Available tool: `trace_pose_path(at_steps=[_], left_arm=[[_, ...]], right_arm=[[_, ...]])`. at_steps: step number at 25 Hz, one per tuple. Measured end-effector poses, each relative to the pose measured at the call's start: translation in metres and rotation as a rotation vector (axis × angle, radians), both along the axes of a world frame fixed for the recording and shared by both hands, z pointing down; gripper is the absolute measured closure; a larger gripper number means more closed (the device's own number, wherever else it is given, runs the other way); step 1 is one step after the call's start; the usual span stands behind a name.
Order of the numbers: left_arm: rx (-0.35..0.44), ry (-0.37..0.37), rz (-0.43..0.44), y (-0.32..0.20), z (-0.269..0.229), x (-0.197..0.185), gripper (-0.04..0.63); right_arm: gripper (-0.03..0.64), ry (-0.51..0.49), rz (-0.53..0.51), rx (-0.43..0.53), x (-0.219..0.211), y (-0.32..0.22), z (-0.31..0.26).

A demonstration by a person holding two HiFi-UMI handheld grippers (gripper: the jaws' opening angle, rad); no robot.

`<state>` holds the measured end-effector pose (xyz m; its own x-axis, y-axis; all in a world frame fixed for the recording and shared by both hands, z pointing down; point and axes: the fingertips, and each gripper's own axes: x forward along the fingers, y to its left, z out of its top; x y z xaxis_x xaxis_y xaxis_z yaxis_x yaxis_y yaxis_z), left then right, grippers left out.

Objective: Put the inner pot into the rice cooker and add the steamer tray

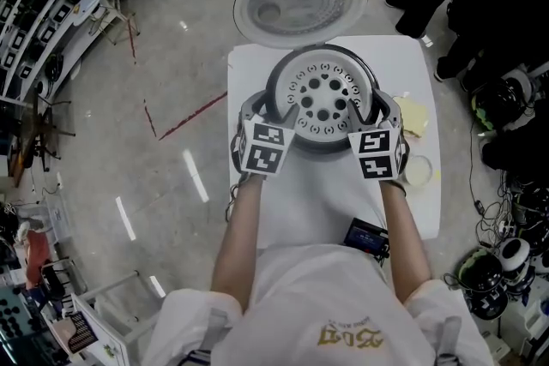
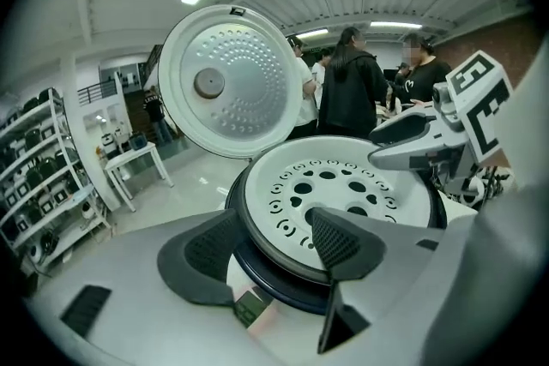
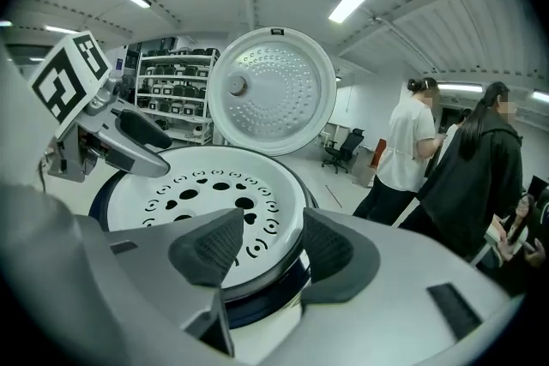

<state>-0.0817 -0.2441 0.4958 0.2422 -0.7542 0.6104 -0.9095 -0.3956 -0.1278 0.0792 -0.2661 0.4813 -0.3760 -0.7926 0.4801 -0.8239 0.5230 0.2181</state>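
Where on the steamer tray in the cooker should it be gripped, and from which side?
Take the steamer tray by its thin outer rim at two opposite points, left and right, one jaw inside the lip and one outside. Round and level in the rice cooker, it offers only that rim as an edge. The left gripper and right gripper, both open, straddle it there.

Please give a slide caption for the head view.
Left gripper and right gripper, both open, flank the steamer tray in the rice cooker.
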Motion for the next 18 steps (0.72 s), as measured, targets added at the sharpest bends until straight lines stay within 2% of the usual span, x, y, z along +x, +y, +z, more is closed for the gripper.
trace_pose_path(at_steps=[4, 6, 8, 14, 17, 18], left_arm=[[0.008, 0.023, -0.01, 0.0, 0.003, 0.0, 0.311], [0.013, 0.035, -0.013, 0.002, 0.0, -0.001, 0.311], [0.029, 0.082, -0.028, 0.004, -0.009, -0.005, 0.314], [0.102, 0.325, -0.053, 0.019, -0.036, -0.003, 0.383], [0.119, 0.392, -0.037, 0.032, -0.045, 0.001, 0.431], [0.119, 0.416, -0.027, 0.037, -0.046, 0.003, 0.447]], right_arm=[[0.399, -0.016, 0.001, 0.008, 0.002, 0.003, -0.002], [0.399, -0.059, 0.014, -0.001, 0.005, 0.006, -0.006], [0.399, -0.125, 0.035, -0.014, 0.005, 0.01, -0.013], [0.436, -0.387, 0.081, -0.029, 0.012, 0.039, -0.03], [0.54, -0.582, 0.09, -0.097, 0.011, 0.06, -0.034], [0.548, -0.64, 0.097, -0.12, 0.011, 0.067, -0.035]])
